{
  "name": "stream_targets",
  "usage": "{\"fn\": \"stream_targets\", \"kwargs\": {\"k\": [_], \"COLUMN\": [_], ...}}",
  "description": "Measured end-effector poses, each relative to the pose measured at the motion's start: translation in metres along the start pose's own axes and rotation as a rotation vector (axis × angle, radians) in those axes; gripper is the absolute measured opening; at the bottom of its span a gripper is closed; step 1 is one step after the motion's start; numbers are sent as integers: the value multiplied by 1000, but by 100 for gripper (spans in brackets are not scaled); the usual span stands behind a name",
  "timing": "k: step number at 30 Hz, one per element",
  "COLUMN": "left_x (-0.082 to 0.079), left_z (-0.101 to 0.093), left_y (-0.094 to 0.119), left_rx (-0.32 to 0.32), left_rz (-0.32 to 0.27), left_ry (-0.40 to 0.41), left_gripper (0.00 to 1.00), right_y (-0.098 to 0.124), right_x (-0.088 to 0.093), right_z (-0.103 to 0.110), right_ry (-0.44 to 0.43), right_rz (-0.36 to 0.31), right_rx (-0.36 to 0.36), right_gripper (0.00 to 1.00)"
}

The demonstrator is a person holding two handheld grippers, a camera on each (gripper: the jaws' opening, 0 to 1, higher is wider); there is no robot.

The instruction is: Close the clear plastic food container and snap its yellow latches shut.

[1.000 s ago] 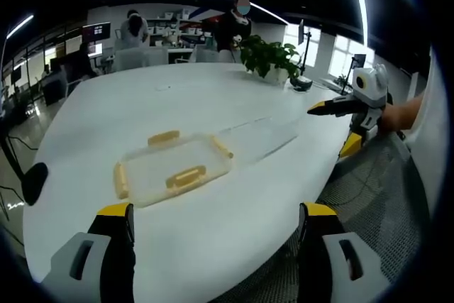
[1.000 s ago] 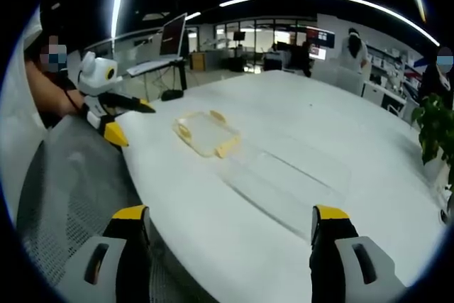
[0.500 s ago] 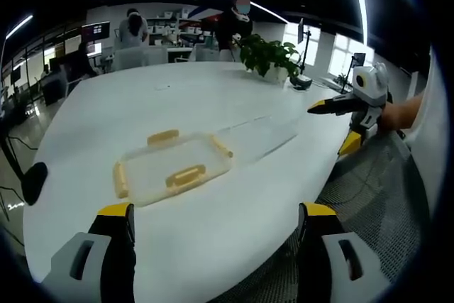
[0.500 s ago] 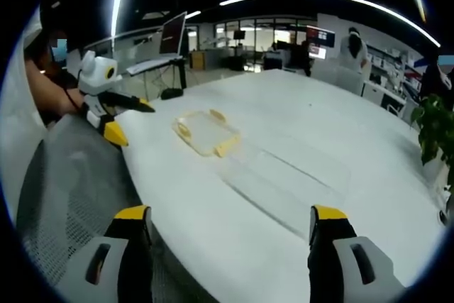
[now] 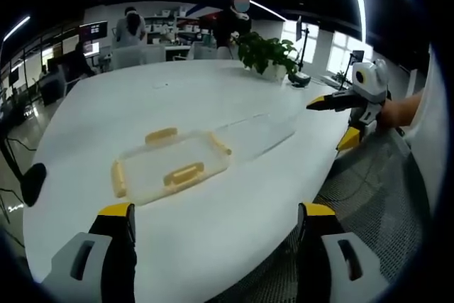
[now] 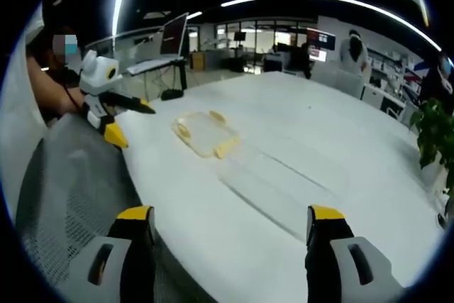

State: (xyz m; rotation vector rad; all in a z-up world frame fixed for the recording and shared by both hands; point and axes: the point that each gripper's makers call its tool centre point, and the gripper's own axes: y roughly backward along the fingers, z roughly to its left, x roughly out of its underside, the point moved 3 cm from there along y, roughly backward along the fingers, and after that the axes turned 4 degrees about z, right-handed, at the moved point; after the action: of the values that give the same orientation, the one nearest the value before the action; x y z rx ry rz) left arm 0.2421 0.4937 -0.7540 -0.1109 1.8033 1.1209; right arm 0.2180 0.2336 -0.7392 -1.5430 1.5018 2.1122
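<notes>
Evidently nothing is gripped yet: the left gripper [image 5: 213, 235] and right gripper [image 6: 230, 235] hover off the white oval desk's [image 5: 177, 97] near edge, jaws apart, while the clear plastic food container with yellow latches [image 5: 170, 167] lies near that edge beside its clear flat part [image 5: 255, 133], ready for closing.

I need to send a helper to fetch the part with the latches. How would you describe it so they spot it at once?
On the big white oval table, look near the edge closest to the two grippers. Two clear plastic pieces lie side by side there; take the shallow clear lid with yellow latches on its four sides. Its neighbour, the clear container base, has no yellow on it at all.
</notes>
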Motion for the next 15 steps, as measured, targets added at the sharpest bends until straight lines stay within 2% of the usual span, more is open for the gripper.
{"fn": "stream_targets", "kwargs": {"k": [15], "left_x": [0], "left_z": [0], "left_y": [1], "left_rx": [-8], "left_rz": [11], "left_ry": [-30], "left_gripper": [94], "right_y": [2], "right_x": [-4], "right_z": [0], "right_ry": [46], "right_rz": [0], "right_rx": [13], "right_gripper": [87]}}
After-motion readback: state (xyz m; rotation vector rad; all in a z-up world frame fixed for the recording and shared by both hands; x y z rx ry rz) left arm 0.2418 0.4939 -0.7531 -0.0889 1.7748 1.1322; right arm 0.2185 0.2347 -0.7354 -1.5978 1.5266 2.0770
